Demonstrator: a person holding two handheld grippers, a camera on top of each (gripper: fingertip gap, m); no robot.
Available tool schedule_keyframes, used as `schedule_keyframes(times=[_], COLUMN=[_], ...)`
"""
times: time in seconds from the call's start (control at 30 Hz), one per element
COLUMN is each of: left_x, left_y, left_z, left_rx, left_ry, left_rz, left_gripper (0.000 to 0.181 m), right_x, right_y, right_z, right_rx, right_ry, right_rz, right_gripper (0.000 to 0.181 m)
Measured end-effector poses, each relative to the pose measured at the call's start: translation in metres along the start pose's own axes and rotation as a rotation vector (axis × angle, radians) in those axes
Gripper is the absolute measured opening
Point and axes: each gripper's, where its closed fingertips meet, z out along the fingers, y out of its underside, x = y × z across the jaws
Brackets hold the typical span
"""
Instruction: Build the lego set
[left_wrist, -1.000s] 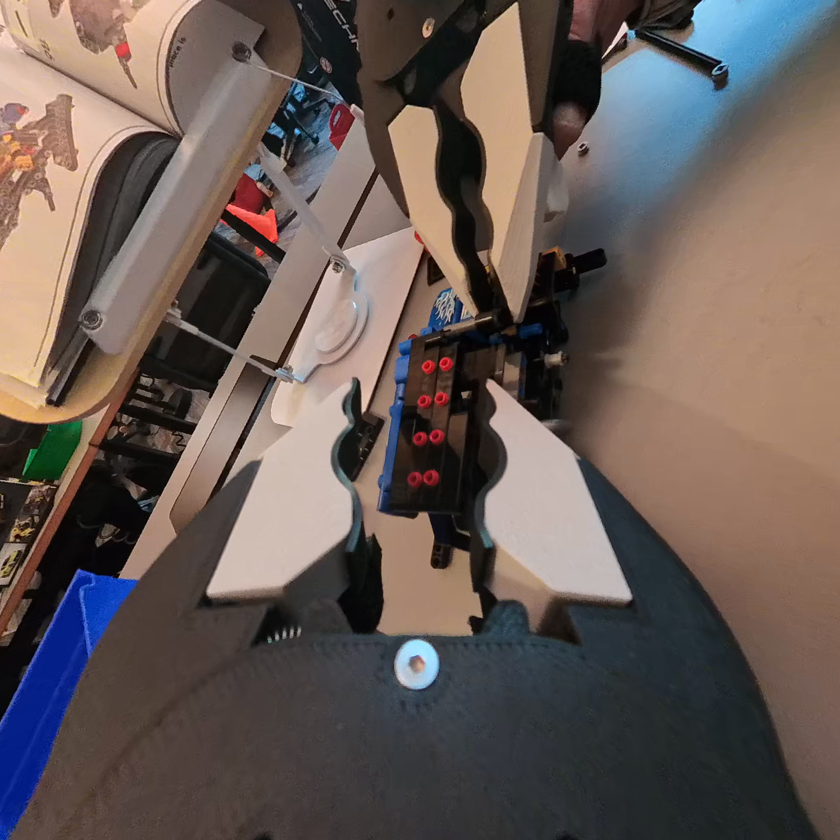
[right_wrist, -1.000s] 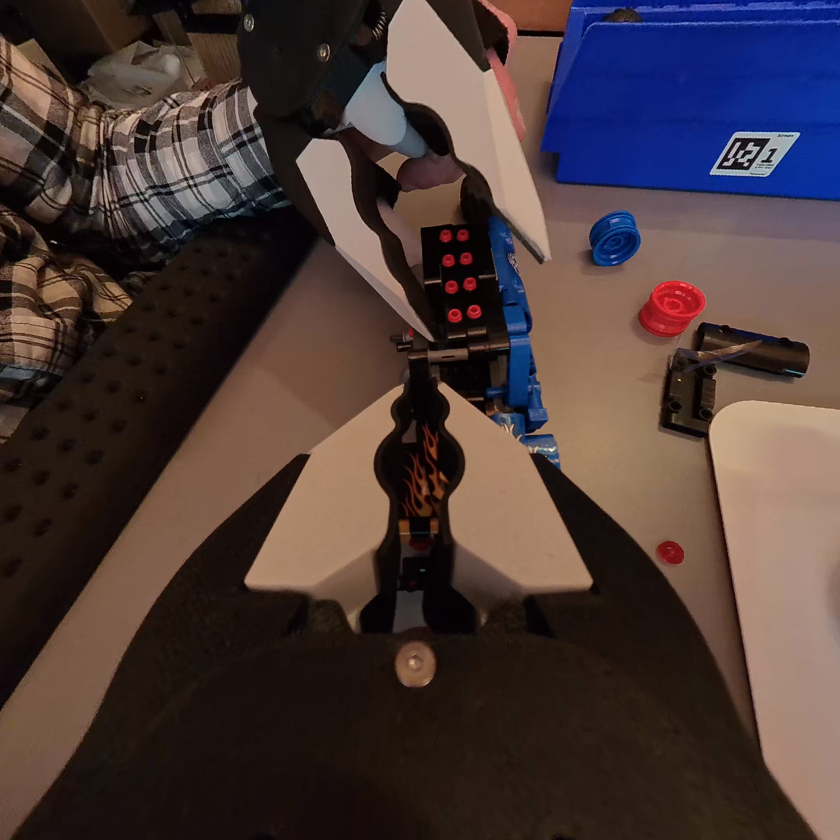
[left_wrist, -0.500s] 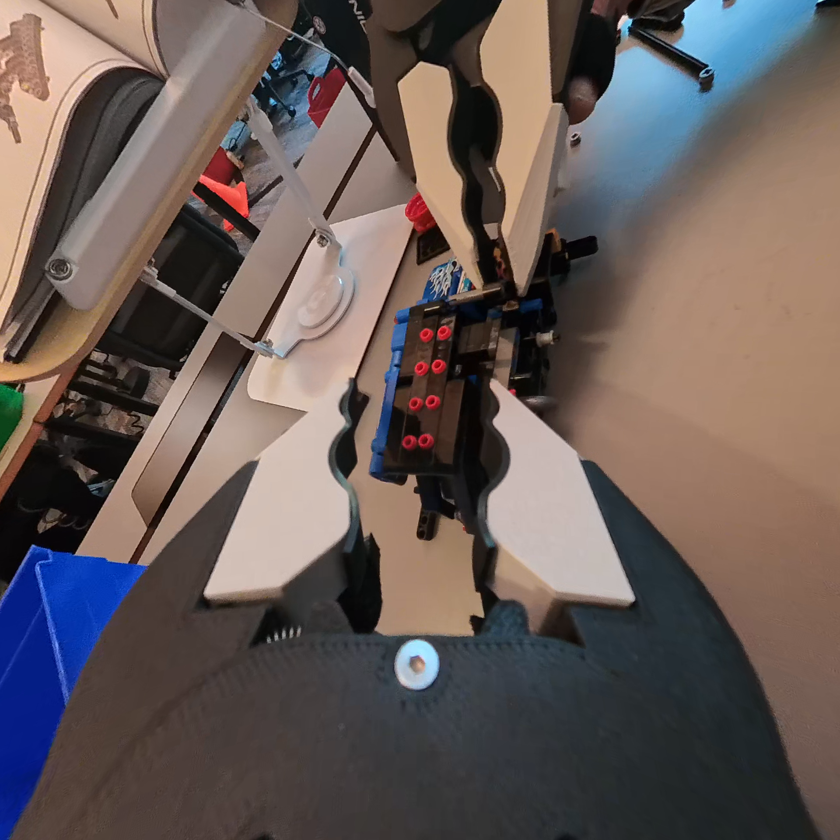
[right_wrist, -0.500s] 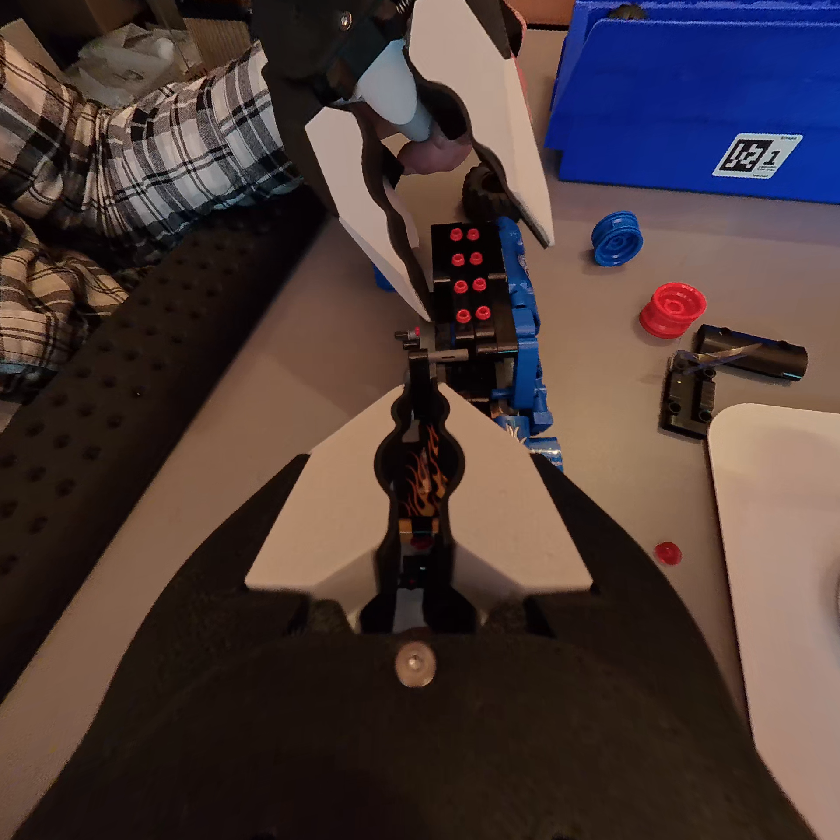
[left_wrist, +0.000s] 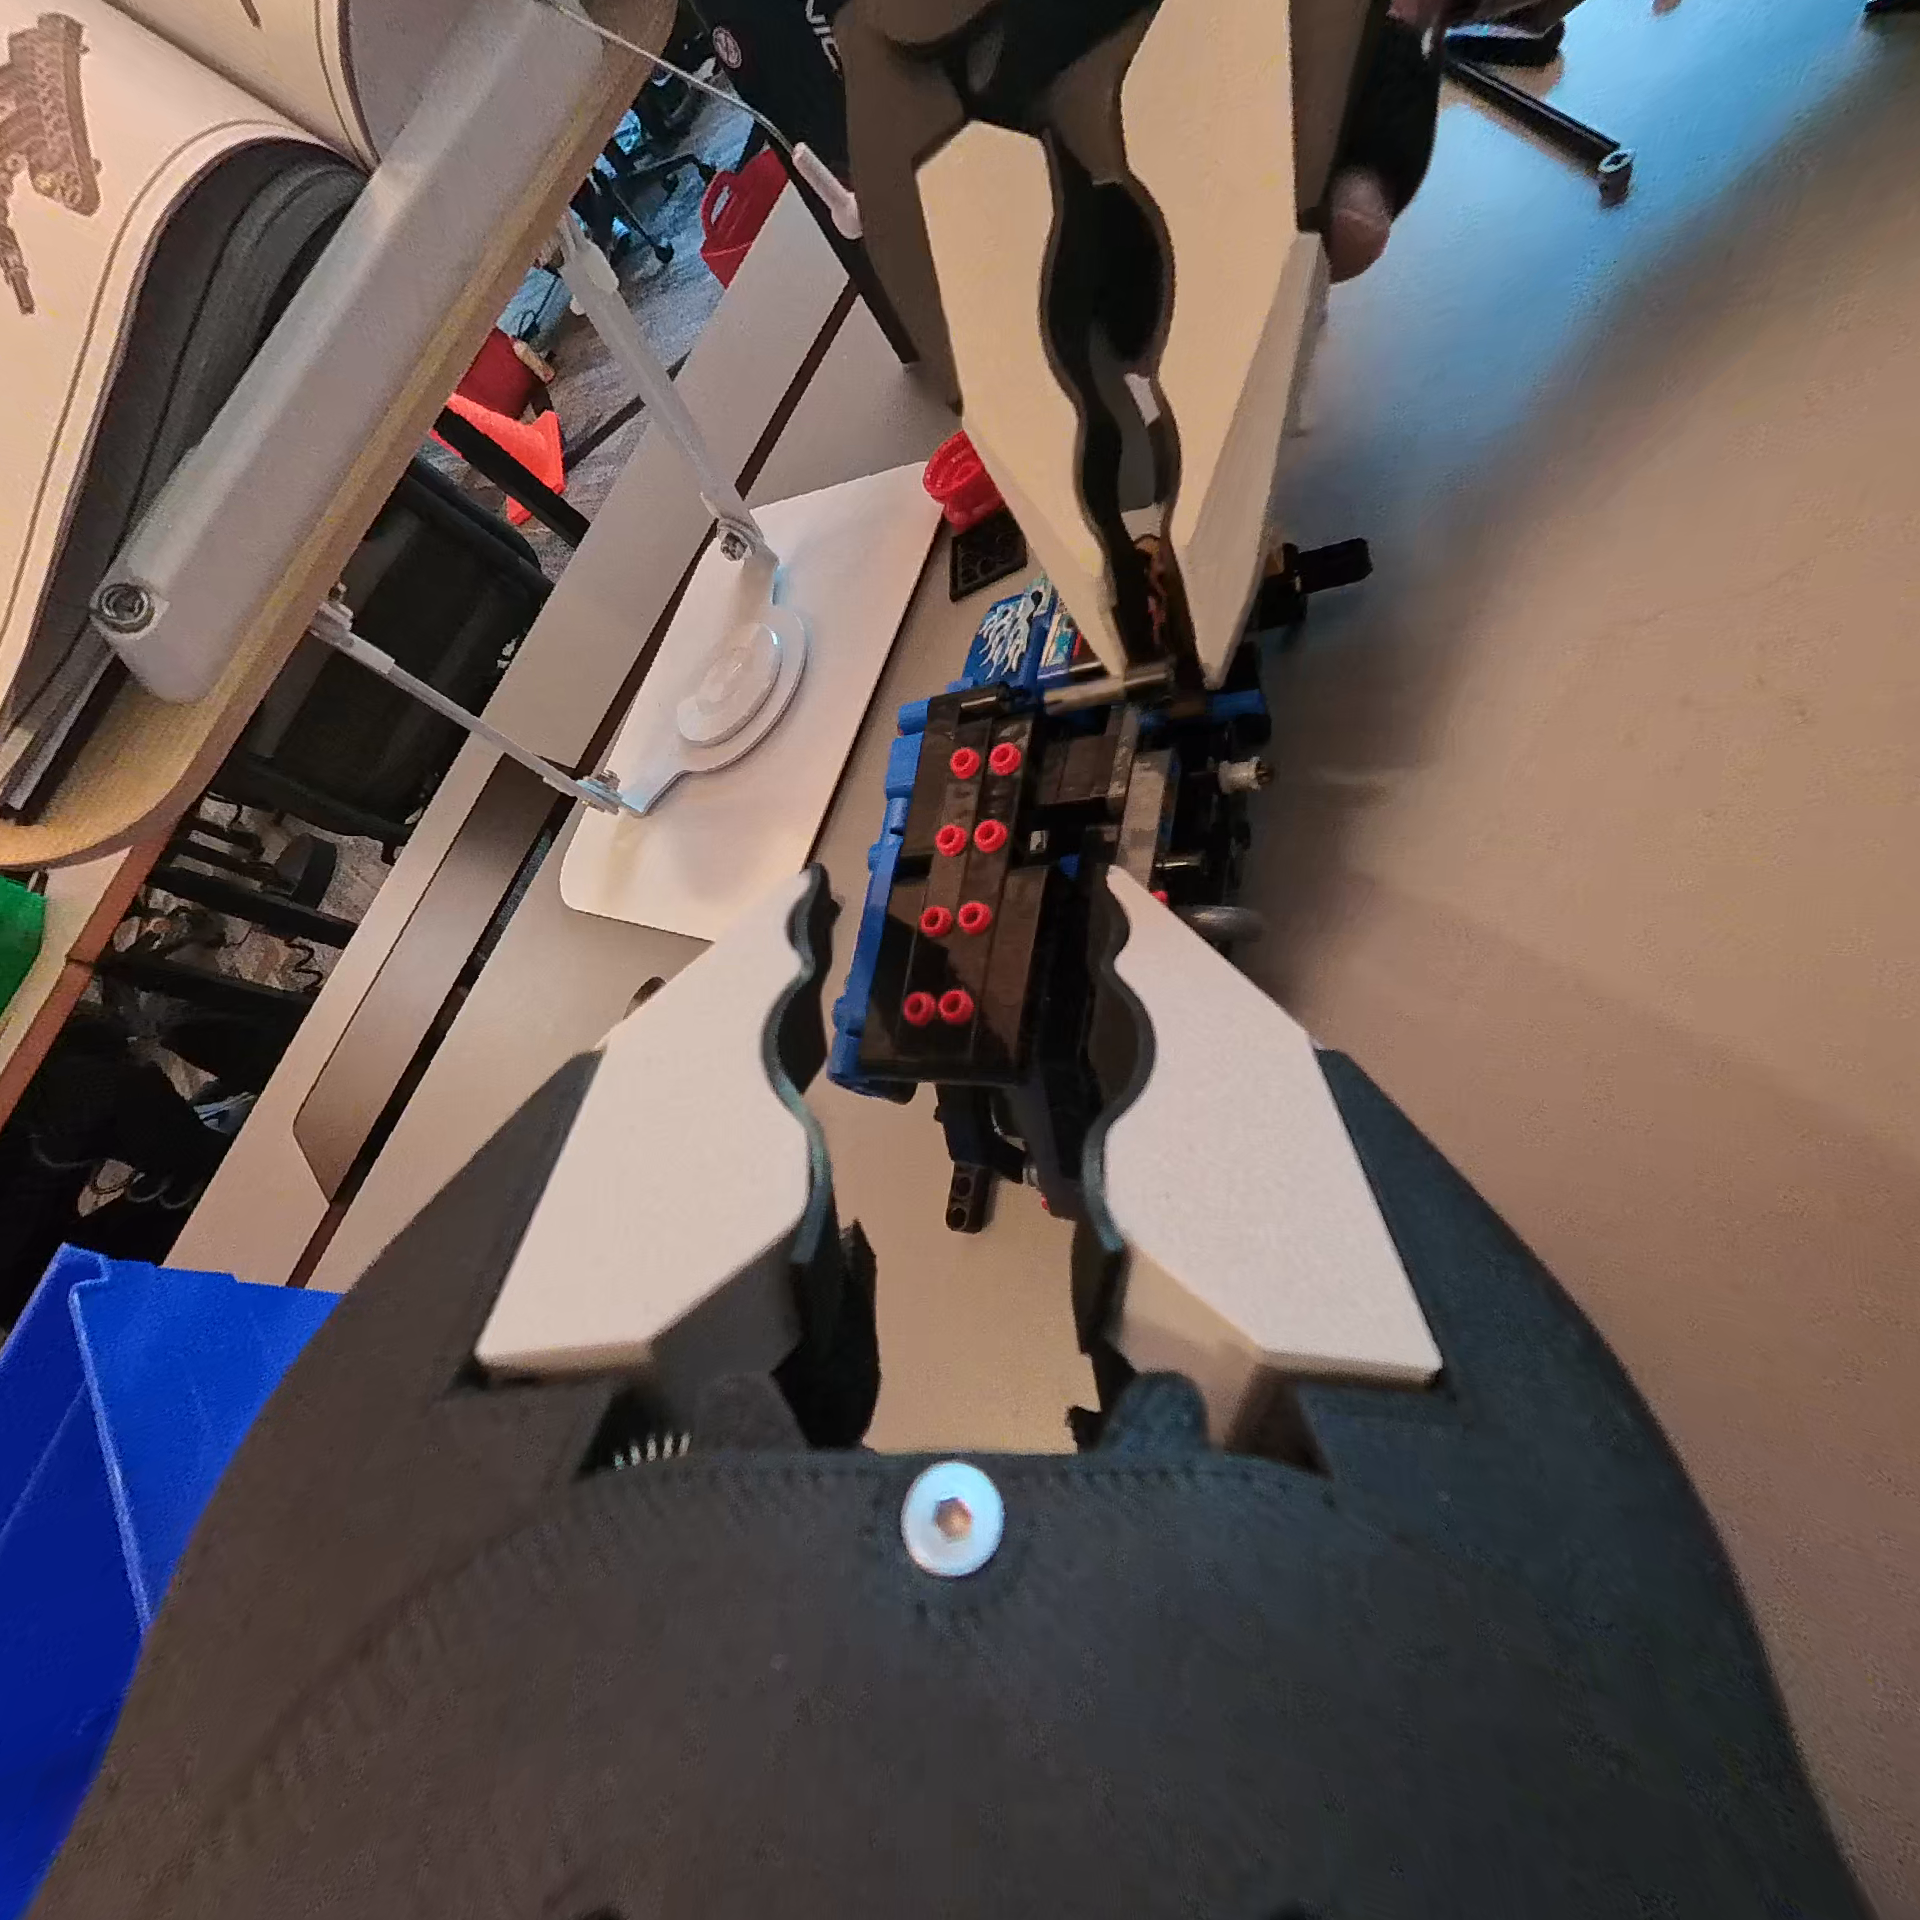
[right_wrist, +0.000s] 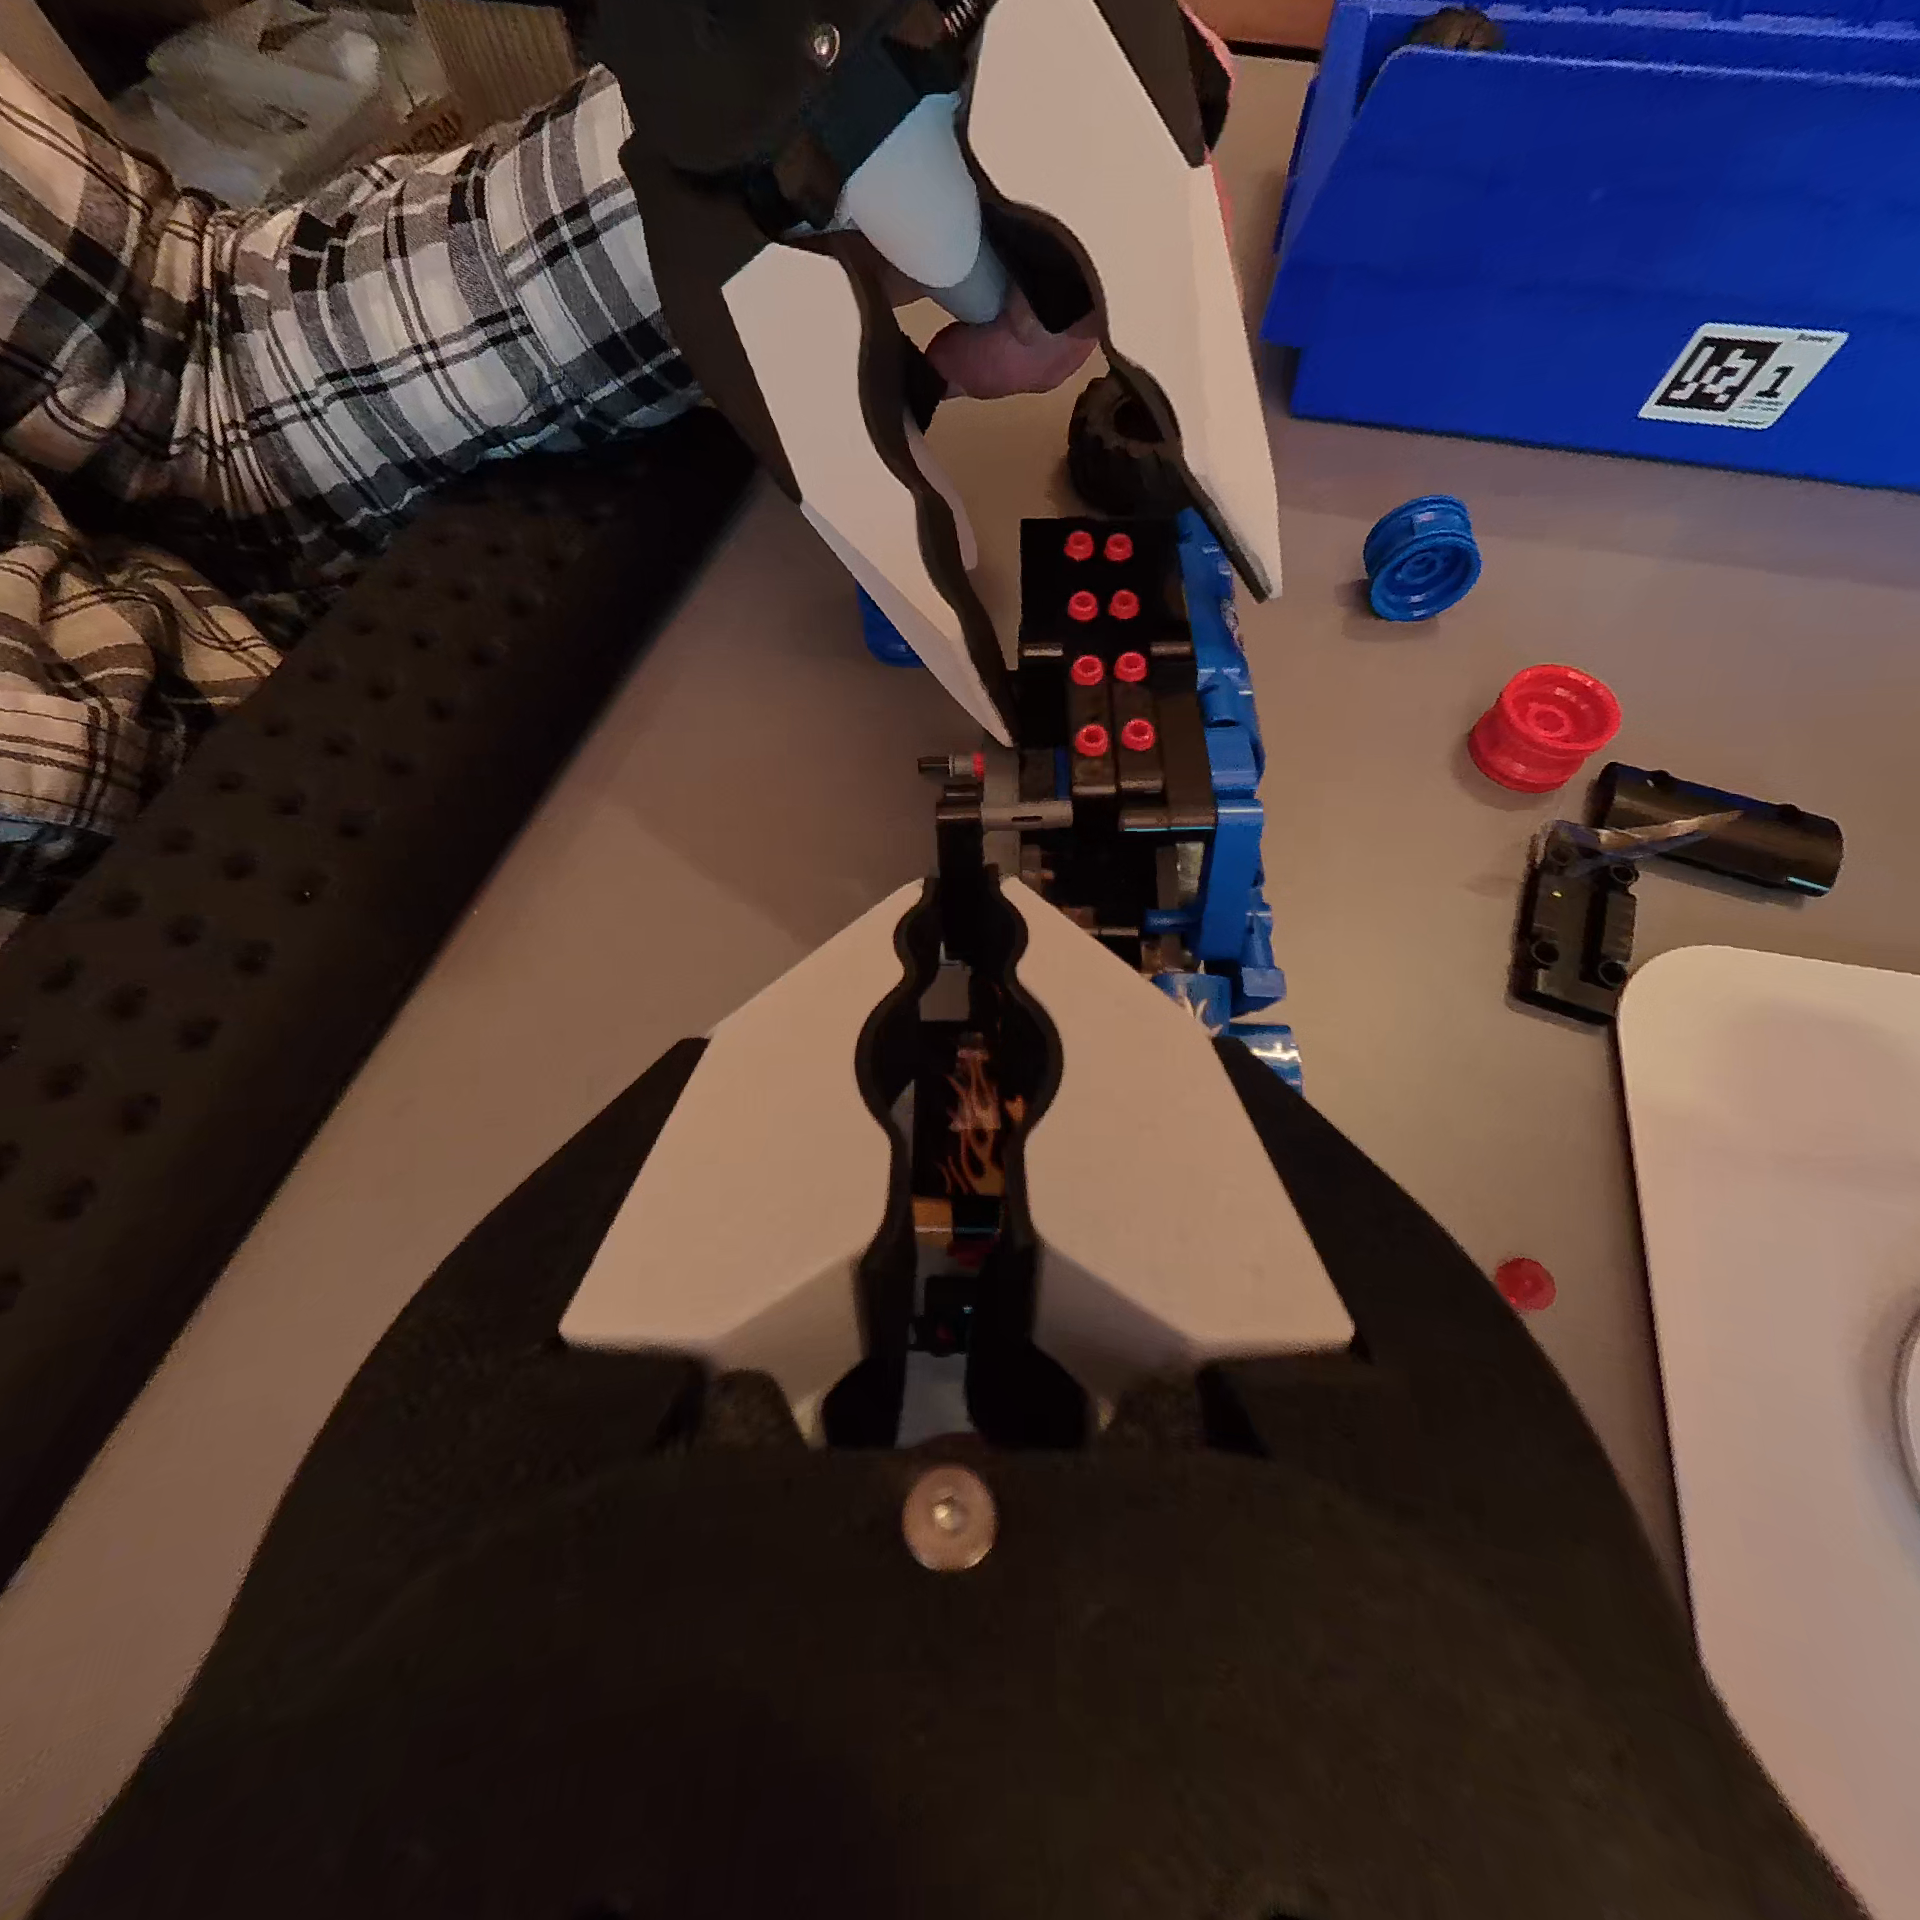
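Note:
A blue and black lego model (right_wrist: 1143, 790) with red studs on top lies on the grey table; it also shows in the left wrist view (left_wrist: 977, 883). My right gripper (right_wrist: 961, 899) is shut on a black panel with a flame sticker (right_wrist: 971, 1122), whose front end meets the model's near end at a grey axle. My left gripper (left_wrist: 964, 904) is open, with one finger on each side of the model's rear. In the right wrist view the left gripper (right_wrist: 1127, 660) stands over the model's far end. In the left wrist view the right gripper (left_wrist: 1153, 665) comes down from above.
To the right of the model lie a blue wheel hub (right_wrist: 1421, 556), a red wheel hub (right_wrist: 1545, 724), a black cylinder (right_wrist: 1725, 836), a black piece (right_wrist: 1574, 925) and a small red stud (right_wrist: 1524, 1283). A blue bin (right_wrist: 1558, 208), a white stand base (right_wrist: 1787, 1299), a black tyre (right_wrist: 1117, 431) and a perforated black mat (right_wrist: 208, 831) are nearby. Some 5 cm of space lies between my two pairs of fingers. The black piece (right_wrist: 1574, 925) sits 12 cm or so from the ends of my left fingers.
My left gripper has drawn back a little along the model and stays open. My right gripper keeps hold of the flame panel at the model's end.

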Motion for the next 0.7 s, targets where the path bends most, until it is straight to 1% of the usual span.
schedule_keyframes(times=[0.23,0.43,0.7], left_x=[0.0011,0.003,0.0036], left_y=[0.0007,0.0001,-0.0012], left_z=[0.0021,0.0045,0.0075], left_rx=[-0.003,-0.005,-0.004], left_ry=[0.005,0.011,0.014], left_rz=[-0.001,0.005,-0.006], left_gripper=[0.043,0.043,0.044], right_x=[-0.0028,-0.0005,0.0026], right_y=[0.0042,-0.0033,-0.0032], right_z=[0.0083,0.0055,0.0077], right_rx=[-0.051,-0.026,-0.045], right_ry=[0.011,0.022,0.042], right_rz=[-0.024,0.006,0.029], right_gripper=[0.006,0.006,0.006])
